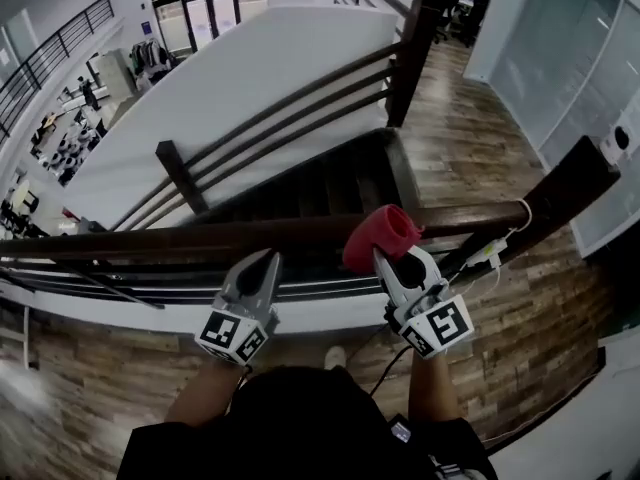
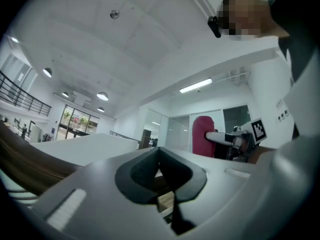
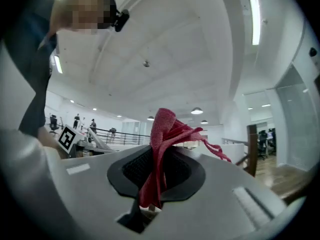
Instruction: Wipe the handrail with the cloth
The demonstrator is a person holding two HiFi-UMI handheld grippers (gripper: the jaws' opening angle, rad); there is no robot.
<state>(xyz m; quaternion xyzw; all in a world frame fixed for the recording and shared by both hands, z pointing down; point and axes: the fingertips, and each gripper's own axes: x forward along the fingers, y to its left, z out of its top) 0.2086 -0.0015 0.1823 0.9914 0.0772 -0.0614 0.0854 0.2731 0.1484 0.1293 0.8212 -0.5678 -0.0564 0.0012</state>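
Note:
A dark wooden handrail (image 1: 200, 236) runs left to right in front of me. My right gripper (image 1: 383, 258) is shut on a rolled red cloth (image 1: 381, 236) that sits just above the rail's near side. In the right gripper view the cloth (image 3: 162, 134) sticks up from between the pads, with a frayed end trailing right. My left gripper (image 1: 268, 260) points at the rail to the left of the cloth. Its jaws are shut with nothing between them (image 2: 161, 171). From the left gripper view the cloth (image 2: 202, 134) shows to the right, and the handrail (image 2: 20, 159) at the left.
Beyond the rail a dark staircase (image 1: 320, 183) drops away, with its own sloping rails and a tall newel post (image 1: 415, 48). A white cable (image 1: 500, 243) is tied on the handrail at the right. Thin metal bars (image 1: 150, 290) run under the rail. Glass partitions (image 1: 570, 58) stand at the right.

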